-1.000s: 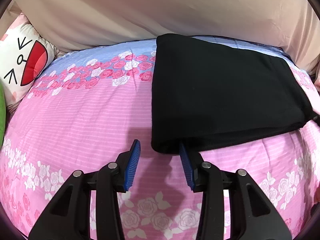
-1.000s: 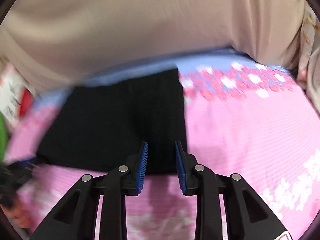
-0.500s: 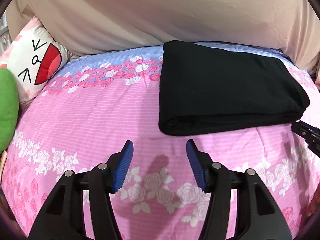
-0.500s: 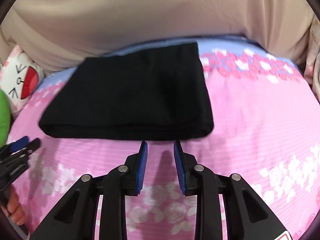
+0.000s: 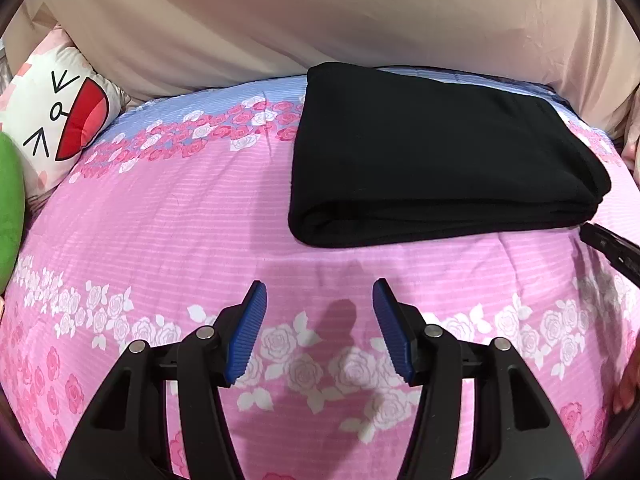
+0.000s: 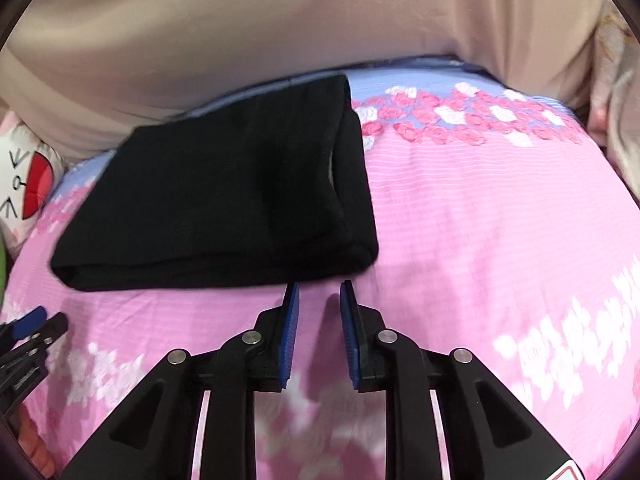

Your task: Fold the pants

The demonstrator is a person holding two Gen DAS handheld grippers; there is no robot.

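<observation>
The black pants (image 5: pixel 432 160) lie folded into a thick rectangle on the pink floral bedsheet (image 5: pixel 160 216). They also show in the right wrist view (image 6: pixel 224 196), with a second layer showing at their right end. My left gripper (image 5: pixel 319 294) is open and empty, above the sheet a short way in front of the pants' near left corner. My right gripper (image 6: pixel 319 294) is open and empty, just in front of the pants' near edge, not touching them. Its tip shows in the left wrist view (image 5: pixel 612 246); the left gripper's tip shows in the right wrist view (image 6: pixel 36 326).
A white cartoon-face pillow (image 5: pixel 56 116) and a green cushion (image 5: pixel 8 216) lie at the bed's left. A beige fabric backdrop (image 5: pixel 320 12) rises behind the bed. Pale bedding (image 6: pixel 620 92) sits at the far right.
Both grippers have let go of the pants and drawn back toward me. The left gripper has opened wider. The pants lie still in the same folded shape.
</observation>
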